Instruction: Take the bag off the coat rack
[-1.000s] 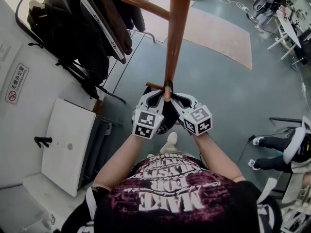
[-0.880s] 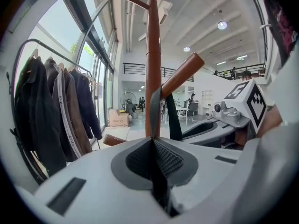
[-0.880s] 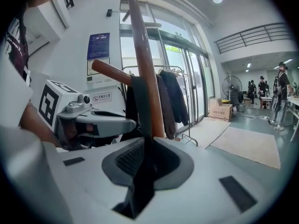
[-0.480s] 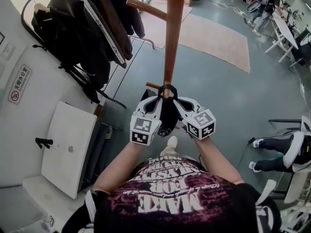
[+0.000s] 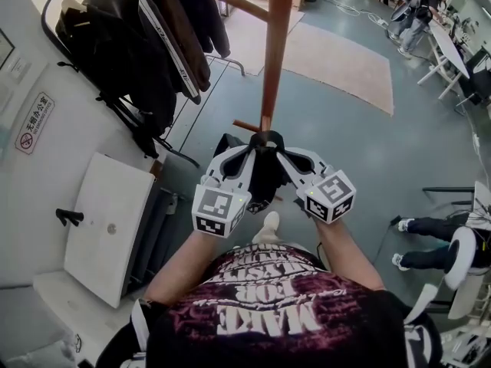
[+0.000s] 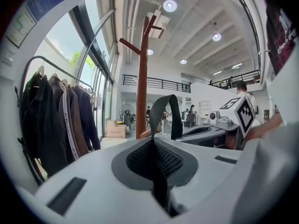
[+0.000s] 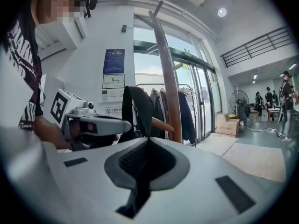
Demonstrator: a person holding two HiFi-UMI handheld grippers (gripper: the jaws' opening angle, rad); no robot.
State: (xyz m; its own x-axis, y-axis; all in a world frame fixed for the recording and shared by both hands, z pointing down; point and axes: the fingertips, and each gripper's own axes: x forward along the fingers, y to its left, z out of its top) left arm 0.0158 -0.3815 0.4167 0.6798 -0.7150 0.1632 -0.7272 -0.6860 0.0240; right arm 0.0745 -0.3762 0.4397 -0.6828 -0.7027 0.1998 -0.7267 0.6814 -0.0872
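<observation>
A black bag (image 5: 257, 181) hangs low against the wooden coat rack pole (image 5: 271, 52), between my two grippers. Its black strap (image 5: 267, 138) loops up beside a short peg (image 5: 245, 126); I cannot tell whether the loop is still round the peg. My left gripper (image 5: 250, 152) is shut on the strap (image 6: 164, 118), which rises from its jaws (image 6: 154, 146) in front of the pole (image 6: 141, 78). My right gripper (image 5: 282, 154) is shut on the strap's other side (image 7: 138, 108), next to the pole (image 7: 169, 87) and peg (image 7: 161, 125).
A garment rail with dark jackets (image 5: 146, 44) stands at the left by a white wall. A white cabinet (image 5: 107, 225) sits below it. A beige rug (image 5: 337, 56) lies behind the rack. People and desks (image 5: 430, 21) are at the far right, and a seated person's legs (image 5: 430, 228) at the right edge.
Both grippers have drawn back toward the person, and their marker cubes have spread apart. The strap loop now stands up between the two tips.
</observation>
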